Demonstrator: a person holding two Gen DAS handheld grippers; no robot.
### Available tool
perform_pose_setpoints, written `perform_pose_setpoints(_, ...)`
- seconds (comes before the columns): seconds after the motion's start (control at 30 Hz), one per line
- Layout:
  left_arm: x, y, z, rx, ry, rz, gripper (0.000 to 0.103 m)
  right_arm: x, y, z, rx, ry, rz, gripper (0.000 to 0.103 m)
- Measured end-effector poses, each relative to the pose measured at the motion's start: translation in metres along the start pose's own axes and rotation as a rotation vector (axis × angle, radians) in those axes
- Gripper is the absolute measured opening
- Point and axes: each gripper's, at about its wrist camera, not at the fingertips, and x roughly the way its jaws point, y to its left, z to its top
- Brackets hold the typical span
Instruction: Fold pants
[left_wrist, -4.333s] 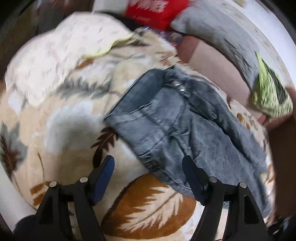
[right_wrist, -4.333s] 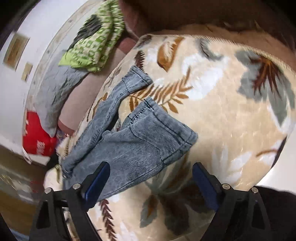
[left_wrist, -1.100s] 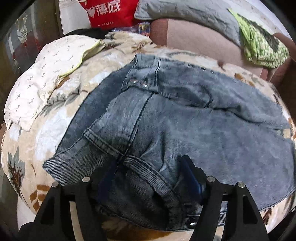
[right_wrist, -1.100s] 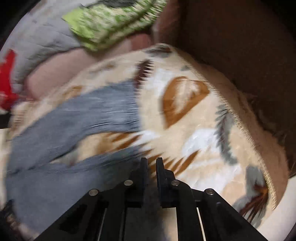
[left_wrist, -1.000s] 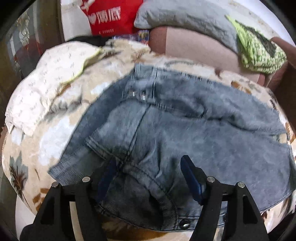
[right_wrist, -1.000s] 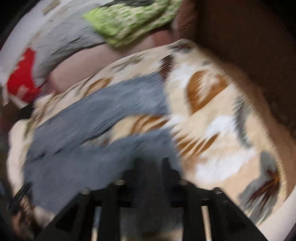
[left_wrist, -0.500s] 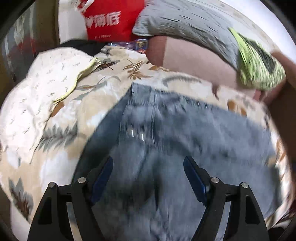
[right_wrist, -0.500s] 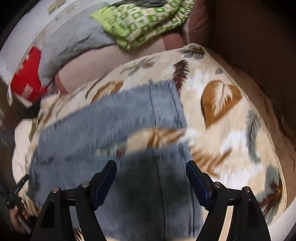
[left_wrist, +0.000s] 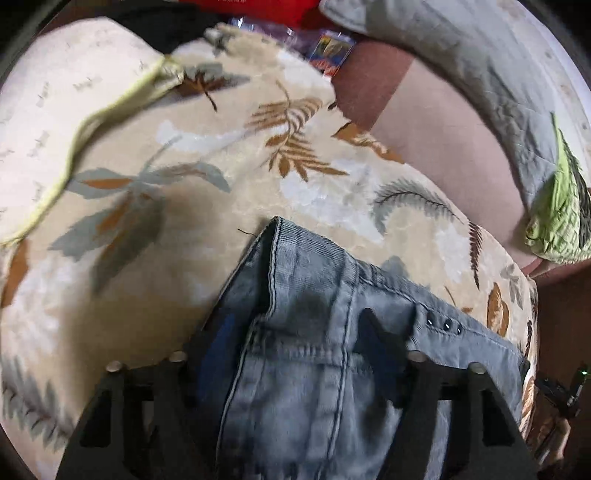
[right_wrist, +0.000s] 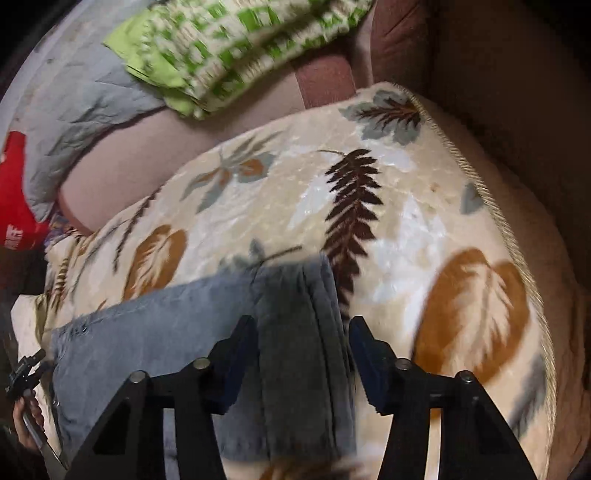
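Grey-blue jeans (left_wrist: 295, 406) lie on a cream blanket with a leaf print (left_wrist: 177, 229). In the left wrist view the waistband corner reaches up between the fingers of my left gripper (left_wrist: 299, 332). Its jaws are closing, with a wide gap around the denim and no clear press. Three rivets show to the right of it. In the right wrist view the jeans (right_wrist: 155, 332) end in leg hems, and my right gripper (right_wrist: 303, 339) straddles them. Its jaws are closing too, and the blue pads (right_wrist: 236, 354) stand just off the cloth.
A grey pillow (left_wrist: 480, 66) and a green patterned cloth (right_wrist: 229, 48) lie on the pink-brown sofa back (left_wrist: 436, 140). A white cloth with yellow-green trim (left_wrist: 55, 92) covers the left end. A red bag (right_wrist: 14, 206) stands behind. The blanket's corded edge (right_wrist: 517, 258) runs along the right.
Both grippers have travelled across the jeans to their far edge, so more blanket shows ahead. Both pairs of jaws stand narrower than half a second ago.
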Motion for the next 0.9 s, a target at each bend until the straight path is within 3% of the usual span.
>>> perform_pose_setpoints(0.2, 0.025, 0.000, 0.018, -0.003, 0.021, -0.021, 0.058, 0.051, 0.006, 0.016, -0.028, 0.047, -0.005, 0.052)
perform_pose_setpoints(0.4, 0.030, 0.000, 0.033, -0.021, 0.007, -0.047, 0.057, 0.054, 0.005, 0.017, -0.045, 0.036, 0.004, 0.049)
perform_pose_setpoints(0.47, 0.031, -0.002, 0.034, -0.010, 0.007, -0.045, 0.043, 0.054, 0.005, 0.018, -0.050, 0.038, 0.001, 0.048)
perform_pose_setpoints(0.53, 0.035, -0.002, 0.036, -0.008, 0.026, -0.026, 0.013, 0.055, 0.006, 0.018, -0.051, 0.037, -0.007, 0.047)
perform_pose_setpoints(0.57, 0.036, -0.001, 0.037, -0.013, 0.029, -0.015, 0.008, 0.055, 0.008, 0.018, -0.054, 0.035, -0.017, 0.041)
perform_pose_setpoints(0.7, 0.034, -0.002, 0.038, 0.006, 0.008, 0.012, 0.002, 0.052, 0.016, 0.020, -0.079, 0.033, -0.048, 0.014)
perform_pose_setpoints(0.9, -0.005, -0.007, 0.042, 0.005, -0.097, -0.040, 0.002, 0.022, 0.028, 0.021, -0.093, -0.043, -0.047, 0.012)
